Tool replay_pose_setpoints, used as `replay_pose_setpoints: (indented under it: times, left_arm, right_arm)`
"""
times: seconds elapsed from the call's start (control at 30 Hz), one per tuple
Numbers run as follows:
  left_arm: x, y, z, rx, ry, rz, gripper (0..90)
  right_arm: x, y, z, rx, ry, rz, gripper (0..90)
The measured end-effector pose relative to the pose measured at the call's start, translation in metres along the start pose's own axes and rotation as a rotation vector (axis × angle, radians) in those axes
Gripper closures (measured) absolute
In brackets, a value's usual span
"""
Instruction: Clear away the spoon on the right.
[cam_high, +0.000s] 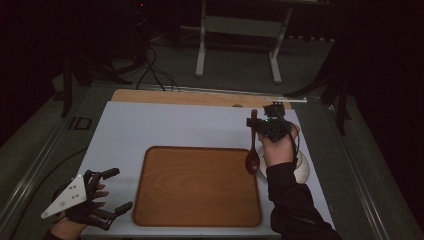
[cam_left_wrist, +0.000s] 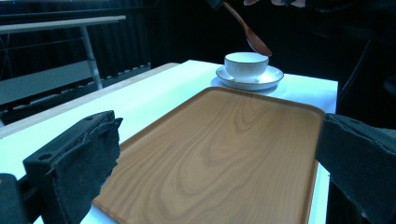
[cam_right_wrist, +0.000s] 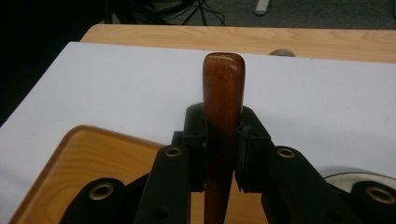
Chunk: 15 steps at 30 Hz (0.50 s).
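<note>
No text, label or number can be read anywhere.

My high view looks down and forward over the table (cam_high: 120, 125); both gripper views sit low and close, and all three share the wooden tray (cam_high: 197, 185).

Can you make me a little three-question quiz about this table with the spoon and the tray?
1. True or false: the right gripper has its jaws shut on the wooden spoon.
2. What sits on the saucer? A) a cup B) a fork C) an apple
3. Fill in: the left gripper holds nothing and its jaws stand ____.

Key
1. True; the jaws clamp the spoon's handle, and its bowl hangs in the air by the cup.
2. A; a white cup stands on it, beyond the far end of the wooden tray.
3. Open.
</note>
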<state>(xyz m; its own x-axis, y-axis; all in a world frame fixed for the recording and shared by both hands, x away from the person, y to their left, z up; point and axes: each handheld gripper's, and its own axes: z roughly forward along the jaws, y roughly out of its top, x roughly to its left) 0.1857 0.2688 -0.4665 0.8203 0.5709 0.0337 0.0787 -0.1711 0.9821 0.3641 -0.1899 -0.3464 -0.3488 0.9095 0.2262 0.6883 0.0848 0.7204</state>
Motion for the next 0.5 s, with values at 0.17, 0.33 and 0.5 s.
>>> replay_pose_setpoints:
  times: [0.17, 0.33, 0.5]
  left_arm:
    - [0.0, 0.0, 0.0, -0.001, 0.0, 0.001, 0.0]
    - [-0.001, 0.0, 0.0, 0.001, -0.001, 0.002, 0.0]
    - [-0.001, 0.0, 0.0, 0.007, 0.0, 0.009, 0.0]
  right_arm:
    - [0.01, -0.008, 0.004, 0.02, 0.028, -0.017, 77.2]
    - [0.018, -0.019, 0.008, 0.038, 0.056, -0.028, 77.2]
    - [0.023, -0.032, 0.018, 0.065, 0.072, -0.017, 77.3]
